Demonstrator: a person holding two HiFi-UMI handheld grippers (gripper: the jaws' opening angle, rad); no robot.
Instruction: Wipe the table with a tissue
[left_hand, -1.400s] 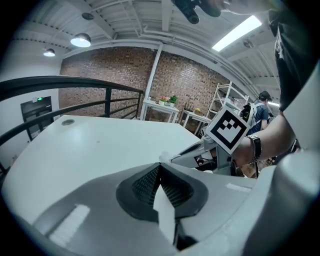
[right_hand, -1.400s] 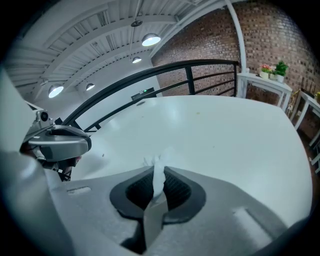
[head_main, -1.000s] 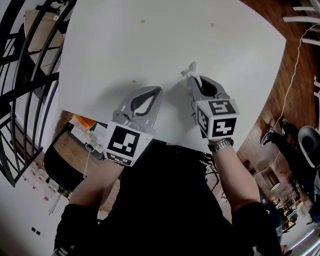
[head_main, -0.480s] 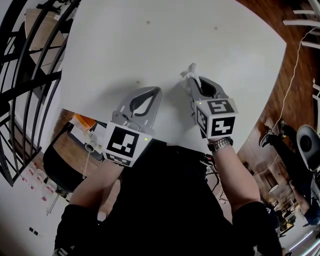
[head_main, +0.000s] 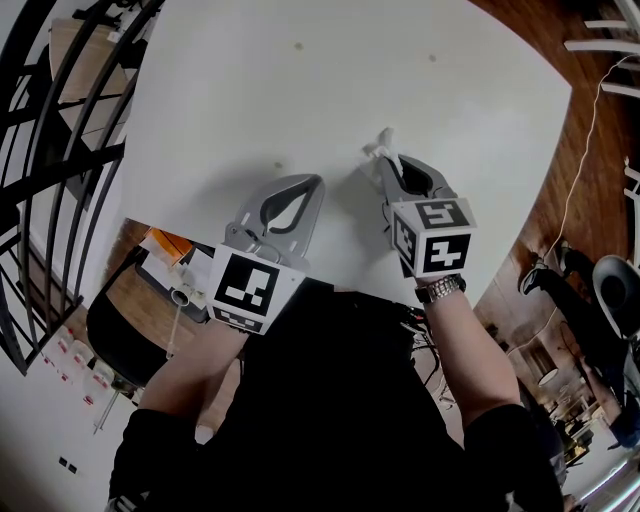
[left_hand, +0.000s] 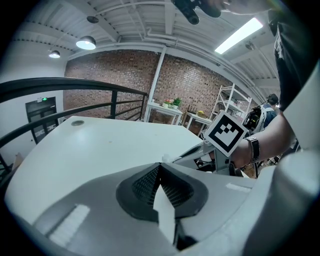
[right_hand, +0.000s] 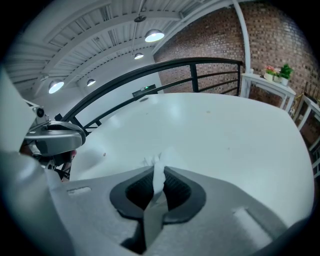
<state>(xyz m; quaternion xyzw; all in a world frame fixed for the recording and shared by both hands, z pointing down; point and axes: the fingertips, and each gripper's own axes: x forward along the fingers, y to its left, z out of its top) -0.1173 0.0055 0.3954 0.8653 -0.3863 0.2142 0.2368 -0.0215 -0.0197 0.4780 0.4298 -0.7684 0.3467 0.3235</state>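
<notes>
White tissue (right_hand: 158, 174) is pinched in our right claw (head_main: 388, 162), poking out past its tips over the table (head_main: 300, 100), while our left claw (head_main: 315, 185), just beside it, has jaws pressed together on nothing.

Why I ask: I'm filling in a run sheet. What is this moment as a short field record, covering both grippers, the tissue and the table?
left gripper: shut, nothing between the jaws, over the table near its front edge
right gripper: shut on the tissue
tissue: white, crumpled, a tuft pokes out past the jaw tips
table: white, with a few small specks
</notes>
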